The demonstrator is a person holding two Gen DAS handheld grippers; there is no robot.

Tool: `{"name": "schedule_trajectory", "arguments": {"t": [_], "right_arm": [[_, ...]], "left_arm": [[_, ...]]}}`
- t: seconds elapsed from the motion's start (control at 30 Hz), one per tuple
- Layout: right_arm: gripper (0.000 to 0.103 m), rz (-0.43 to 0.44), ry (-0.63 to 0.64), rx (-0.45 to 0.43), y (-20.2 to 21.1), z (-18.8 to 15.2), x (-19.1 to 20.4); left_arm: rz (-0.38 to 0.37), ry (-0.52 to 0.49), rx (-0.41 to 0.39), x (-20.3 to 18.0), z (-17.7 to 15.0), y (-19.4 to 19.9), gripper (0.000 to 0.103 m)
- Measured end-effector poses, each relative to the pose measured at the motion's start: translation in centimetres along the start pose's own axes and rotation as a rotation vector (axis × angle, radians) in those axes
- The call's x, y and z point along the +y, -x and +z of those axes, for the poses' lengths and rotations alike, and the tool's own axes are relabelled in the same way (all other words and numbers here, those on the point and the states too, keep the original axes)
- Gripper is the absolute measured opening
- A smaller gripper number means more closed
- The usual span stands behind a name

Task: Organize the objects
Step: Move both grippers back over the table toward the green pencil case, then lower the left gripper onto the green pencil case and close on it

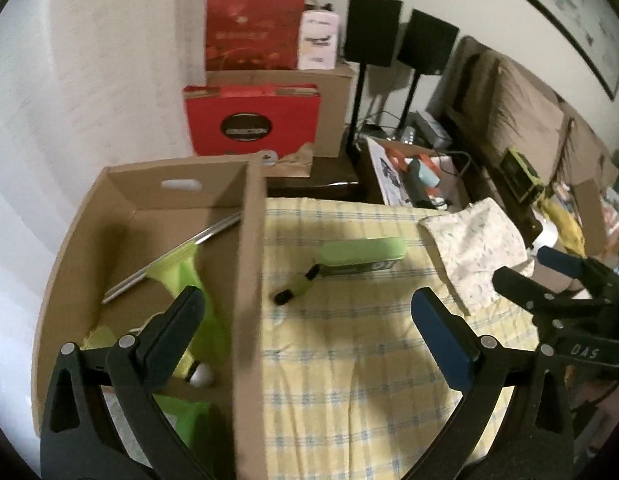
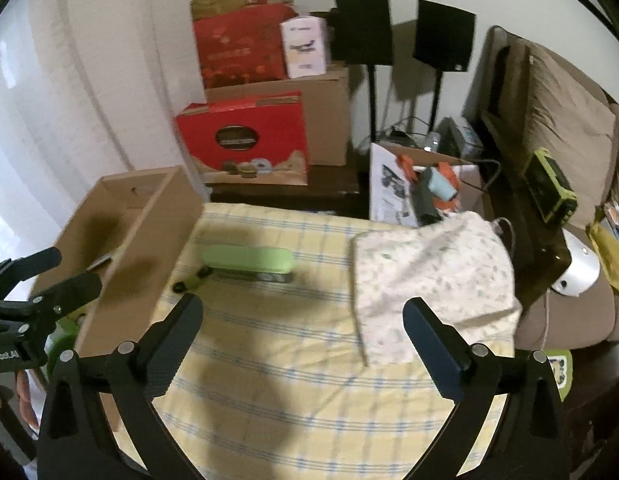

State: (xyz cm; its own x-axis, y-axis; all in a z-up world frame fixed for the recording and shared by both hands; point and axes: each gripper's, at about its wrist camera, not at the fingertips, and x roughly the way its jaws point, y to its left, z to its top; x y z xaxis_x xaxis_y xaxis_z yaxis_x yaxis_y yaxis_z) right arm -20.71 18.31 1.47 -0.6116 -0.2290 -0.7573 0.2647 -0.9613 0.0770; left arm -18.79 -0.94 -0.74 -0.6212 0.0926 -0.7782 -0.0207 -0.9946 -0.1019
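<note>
Left wrist view: the left gripper (image 1: 307,304) is hanging with jaws spread wide and empty, straddling the near wall of a cardboard box (image 1: 251,240) at the left edge of the checked cloth (image 1: 349,360). A green case (image 1: 359,256) and a green marker (image 1: 297,287) are lying mid-cloth, a folded white cloth (image 1: 475,244) toward the right edge.

Right wrist view: the right gripper (image 2: 303,314) is likewise gaping, gripping nothing, between the case (image 2: 247,264) and white cloth (image 2: 429,276).

Both wrist cameras look steeply down, close over the yellow checked cloth (image 1: 349,360); both share the flat green case (image 1: 359,257) (image 2: 247,265) toward twelve o'clock.
</note>
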Motion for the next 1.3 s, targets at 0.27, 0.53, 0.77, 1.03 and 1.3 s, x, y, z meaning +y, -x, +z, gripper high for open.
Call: {"name": "schedule_trajectory", "arguments": {"t": [0.27, 0.53, 0.77, 1.03, 1.3], "right_arm": [[0.101, -0.069, -0.078, 0.003, 0.1, -0.8, -6.1], [0.099, -0.105, -0.148, 0.015, -1.5, -1.7, -10.9], [0.087, -0.116, -0.205, 0.096, -4.8, -3.4, -13.7], [0.087, -0.103, -0.299, 0.095, -5.1, -4.9, -15.7], [0.082, -0.068, -0.365, 0.106, -5.5, -5.6, -17.4]], "left_arm": [[-0.027, -0.035, 0.037, -1.8, 0.8, -3.1, 0.103], [-0.033, -0.087, 0.077, -3.0, 1.4, -6.0, 0.103], [-0.056, -0.117, 0.117, -4.2, 2.2, -8.8, 0.103], [-0.073, -0.124, 0.139, -5.0, 2.0, -10.2, 0.103], [-0.129, -0.15, 0.172, -8.1, 0.2, -11.4, 0.101]]}}
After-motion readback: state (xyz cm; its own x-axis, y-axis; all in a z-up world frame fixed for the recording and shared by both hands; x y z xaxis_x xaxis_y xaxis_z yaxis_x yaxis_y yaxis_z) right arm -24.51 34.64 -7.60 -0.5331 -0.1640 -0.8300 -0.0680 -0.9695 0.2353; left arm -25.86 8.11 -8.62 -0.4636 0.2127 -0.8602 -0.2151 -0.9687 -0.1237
